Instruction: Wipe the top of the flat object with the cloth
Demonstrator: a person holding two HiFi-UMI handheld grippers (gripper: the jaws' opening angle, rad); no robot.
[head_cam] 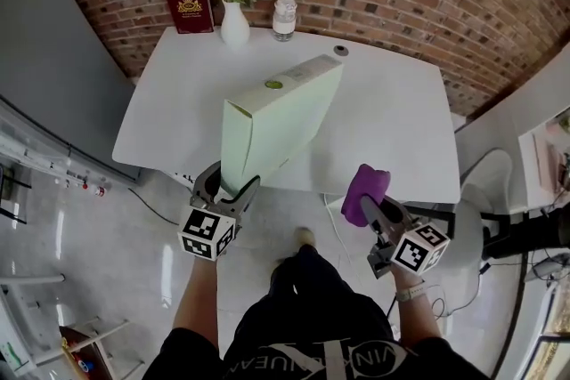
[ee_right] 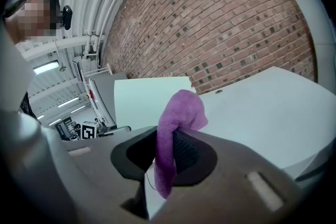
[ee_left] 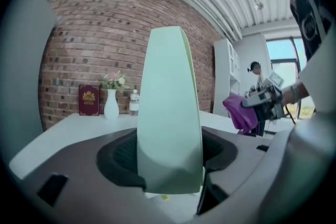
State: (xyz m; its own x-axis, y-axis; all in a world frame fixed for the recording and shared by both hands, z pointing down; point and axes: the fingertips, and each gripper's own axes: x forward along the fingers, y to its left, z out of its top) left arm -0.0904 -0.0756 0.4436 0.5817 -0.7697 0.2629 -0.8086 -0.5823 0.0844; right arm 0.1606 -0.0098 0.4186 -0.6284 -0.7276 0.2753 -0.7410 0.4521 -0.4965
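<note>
Pale-green flat box (head_cam: pixel 276 125): I see it tilted up on edge, its near lower end between the fingers of my left gripper (head_cam: pixel 227 191), its far end rising over the white tabletop (head_cam: pixel 392 120).
Left fingers: spread wide and clamped on the box's two broad faces.
Purple cloth (head_cam: pixel 365 191): bunched between the fingers of my right gripper (head_cam: pixel 374 209), a tail drooping below them.
Right fingers: pinching the cloth, clear of the box.
</note>
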